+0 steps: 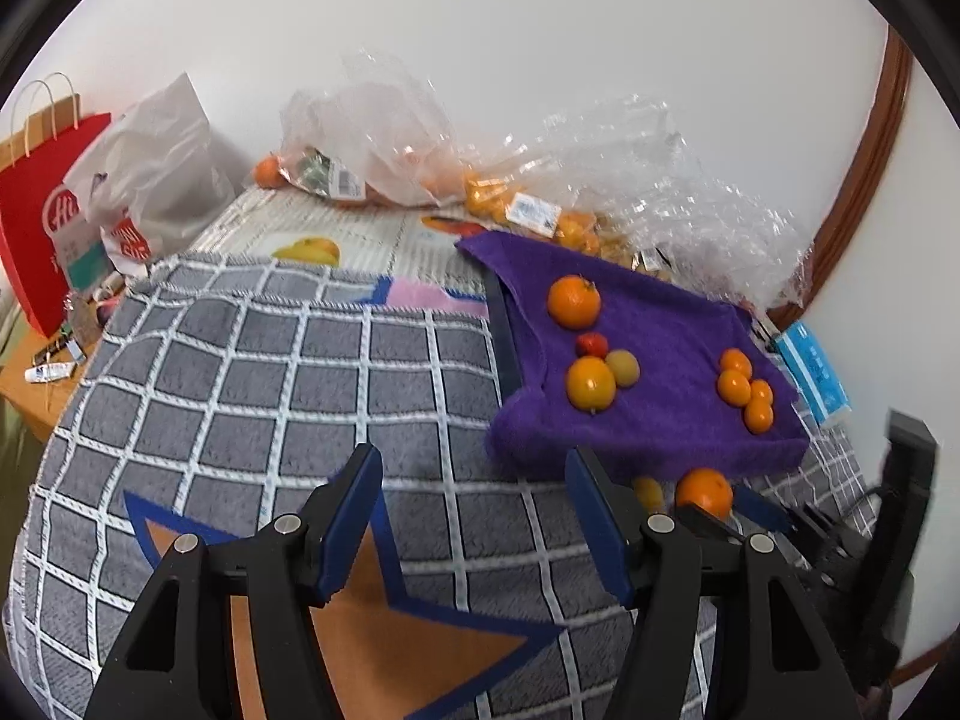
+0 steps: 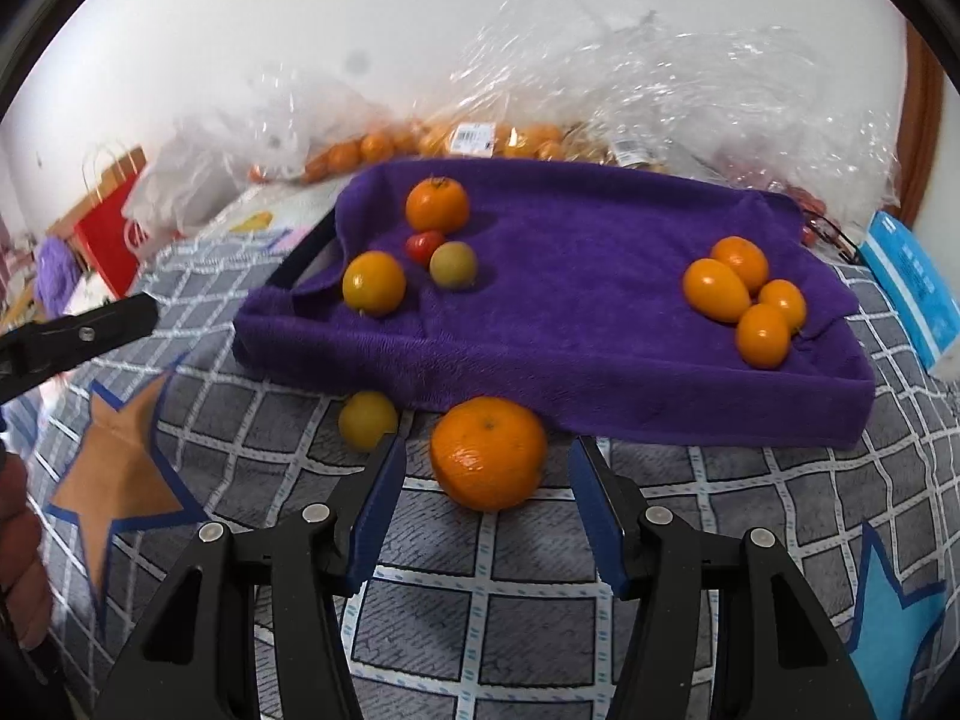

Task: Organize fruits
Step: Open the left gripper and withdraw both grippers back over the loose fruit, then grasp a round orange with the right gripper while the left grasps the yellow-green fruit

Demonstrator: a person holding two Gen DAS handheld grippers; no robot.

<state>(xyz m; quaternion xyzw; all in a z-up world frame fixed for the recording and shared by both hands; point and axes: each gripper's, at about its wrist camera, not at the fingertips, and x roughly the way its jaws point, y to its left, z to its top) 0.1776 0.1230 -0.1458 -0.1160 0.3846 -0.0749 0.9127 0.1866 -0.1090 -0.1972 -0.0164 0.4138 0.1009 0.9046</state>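
Orange mandarin sits on the checked blanket, touching the purple towel's near edge, dead ahead of the right gripper, nearer arm: jaws part-open, empty, straddling it. Left gripper part-open, empty, off left.

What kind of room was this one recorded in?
Probably a home bedroom or living room: a checked blanket serves as work surface, with shopping bags against a plain wall, bagged fruit, and loose oranges on a purple towel.
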